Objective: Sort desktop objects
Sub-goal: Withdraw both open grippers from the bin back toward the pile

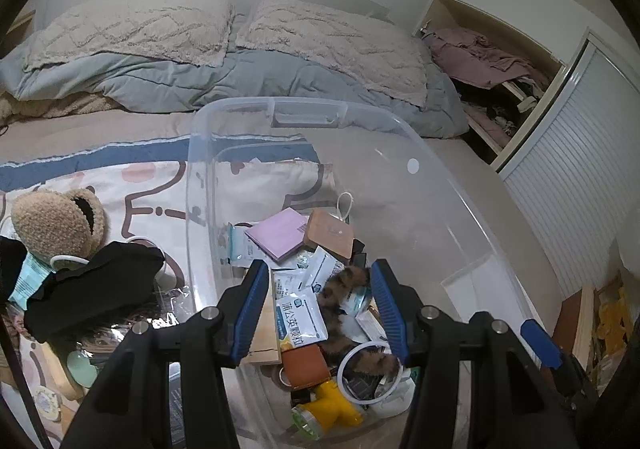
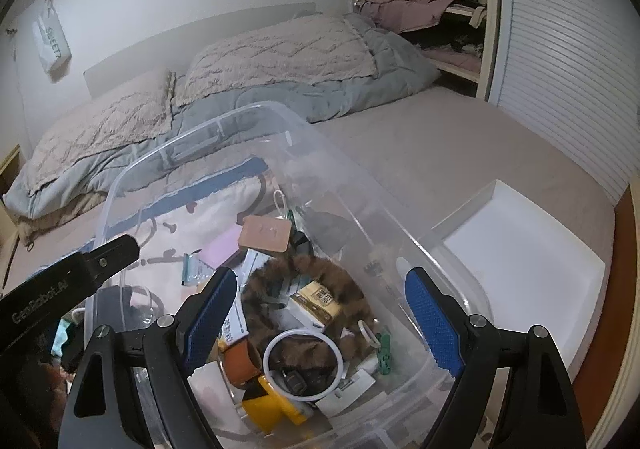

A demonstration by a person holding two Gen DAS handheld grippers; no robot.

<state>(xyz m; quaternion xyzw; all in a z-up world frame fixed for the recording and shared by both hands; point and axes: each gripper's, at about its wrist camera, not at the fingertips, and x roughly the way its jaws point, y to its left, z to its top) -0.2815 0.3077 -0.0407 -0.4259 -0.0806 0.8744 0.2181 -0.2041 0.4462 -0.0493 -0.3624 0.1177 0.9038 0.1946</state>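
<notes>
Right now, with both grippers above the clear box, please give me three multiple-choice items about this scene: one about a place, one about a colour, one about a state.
1. Where does the white ring lie?
A. inside the clear box
B. on the pillows
C. in the white tray

2. What colour are the pads of the left gripper?
A. red
B. blue
C. green

3. How does the right gripper stand?
A. shut on the ring
B. shut on a packet
C. open, holding nothing

Answers: 1 A, the ring rests on the clutter within the box walls. 2 B, both pads show blue. 3 C, its jaws stand wide apart over the box, nothing gripped between them.
</notes>
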